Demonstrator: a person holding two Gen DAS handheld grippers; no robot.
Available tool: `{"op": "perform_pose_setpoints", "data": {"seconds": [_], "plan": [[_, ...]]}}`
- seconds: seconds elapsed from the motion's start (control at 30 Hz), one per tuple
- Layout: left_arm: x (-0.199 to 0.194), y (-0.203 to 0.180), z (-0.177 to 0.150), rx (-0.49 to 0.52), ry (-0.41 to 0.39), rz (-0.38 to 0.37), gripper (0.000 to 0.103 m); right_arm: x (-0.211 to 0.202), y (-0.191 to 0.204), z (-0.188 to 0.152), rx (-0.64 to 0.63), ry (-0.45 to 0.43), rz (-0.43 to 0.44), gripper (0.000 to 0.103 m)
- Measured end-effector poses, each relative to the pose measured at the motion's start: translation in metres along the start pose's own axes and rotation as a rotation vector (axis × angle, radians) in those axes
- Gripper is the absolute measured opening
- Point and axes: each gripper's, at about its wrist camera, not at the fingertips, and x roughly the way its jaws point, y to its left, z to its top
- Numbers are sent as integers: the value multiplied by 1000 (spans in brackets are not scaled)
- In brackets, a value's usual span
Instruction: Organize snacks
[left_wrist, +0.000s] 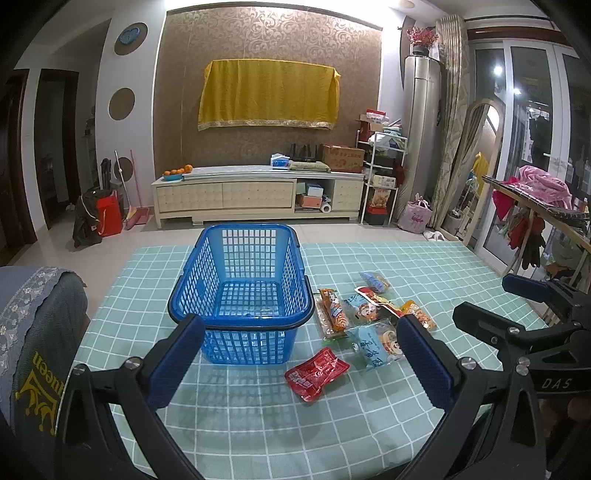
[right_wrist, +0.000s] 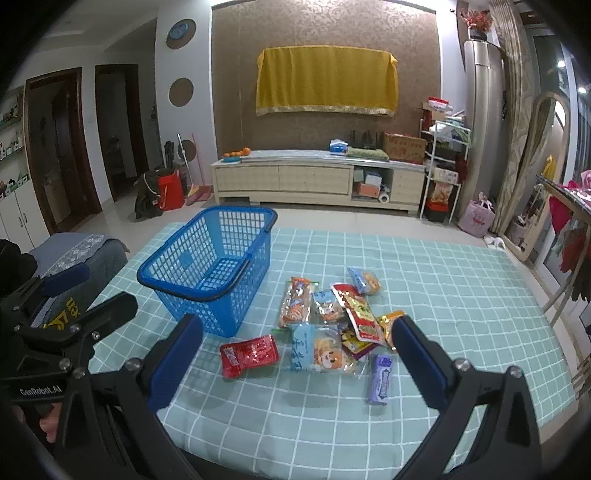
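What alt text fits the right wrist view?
An empty blue basket stands left of a pile of snack packets on a green checked tablecloth. The open right gripper hovers before them; a purple packet lies nearest.

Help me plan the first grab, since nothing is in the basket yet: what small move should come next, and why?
Probably lower the open right gripper toward the red packet. It lies alone on the tablecloth, nearest the blue basket, clear of the overlapping pile, so it looks the easiest first pick. The left gripper is open too.
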Motion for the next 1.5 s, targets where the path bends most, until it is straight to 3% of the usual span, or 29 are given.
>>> {"op": "perform_pose_setpoints", "data": {"seconds": [0.27, 0.37, 0.6, 0.83, 1.03, 1.13, 1.33, 1.5], "plan": [[9, -7, 10, 19, 25, -25, 103, 4, -14, 4, 29, 2, -4, 103], [20, -14, 17, 38, 57, -67, 103, 9, -27, 7, 41, 9, 2, 103], [59, -47, 33, 85, 147, -116, 103, 34, -58, 12, -5, 88, -24, 103], [106, -85, 35, 130, 251, -137, 103, 71, -102, 10, 17, 204, 72, 103], [143, -106, 26, 107, 347, -84, 103, 114, -132, 8, 40, 322, 150, 102], [160, -115, 21, 96, 388, -50, 103, 138, -140, 7, 12, 390, 181, 98], [189, -116, 8, 40, 485, 31, 103, 192, -142, 3, -15, 502, 306, 91], [204, -115, 0, 39, 521, 89, 103, 234, -133, -2, -79, 572, 342, 91]]}}
